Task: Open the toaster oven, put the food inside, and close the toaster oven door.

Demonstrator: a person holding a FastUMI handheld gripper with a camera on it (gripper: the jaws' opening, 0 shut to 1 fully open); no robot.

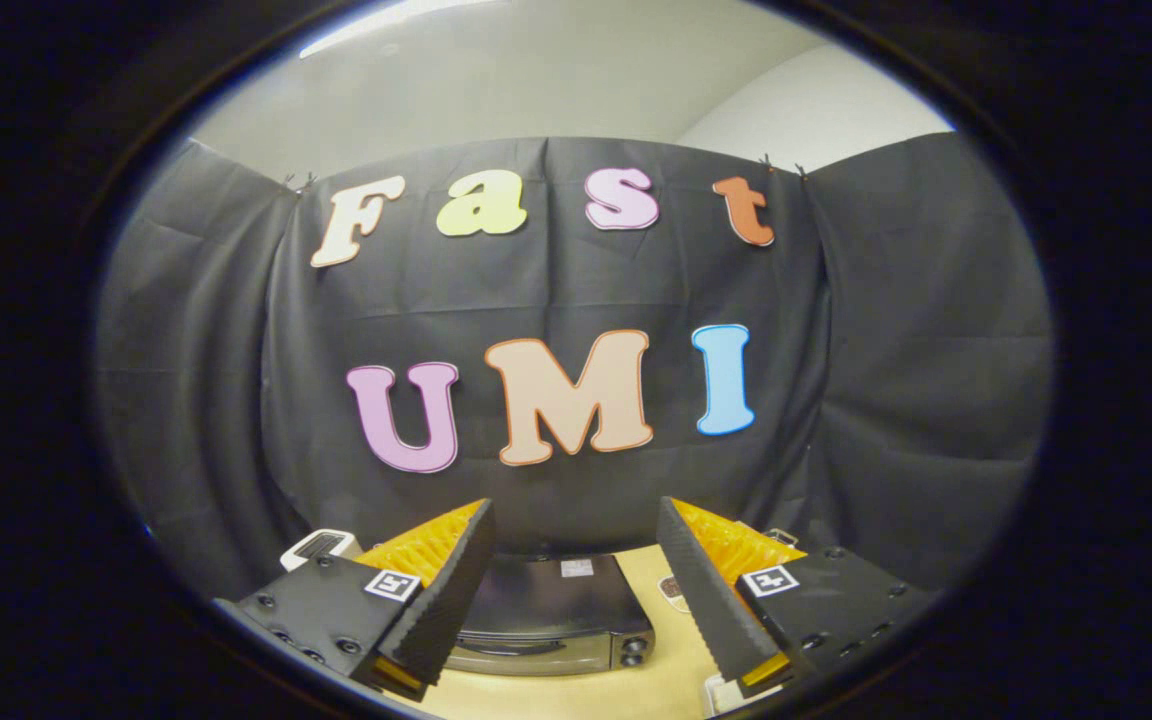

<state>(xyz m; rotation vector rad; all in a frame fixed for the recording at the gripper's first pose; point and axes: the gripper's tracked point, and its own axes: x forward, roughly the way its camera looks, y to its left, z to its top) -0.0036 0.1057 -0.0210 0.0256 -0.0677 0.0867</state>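
Below, the black-topped, silver-fronted toaster oven (551,620) sits on the pale wooden table (651,690), just beyond and between the fingers of the black-and-orange gripper (576,590), whose jaws stand wide apart and hold nothing. Its door looks closed, though the front is barely visible, so a descent from this height could miss the handle and knock the oven back.

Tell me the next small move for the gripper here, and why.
Probably lower the gripper toward the front of the toaster oven. Its fingers stand open and hold nothing, well above the oven, which sits below and between them on the table. The oven looks closed, so its door comes first.
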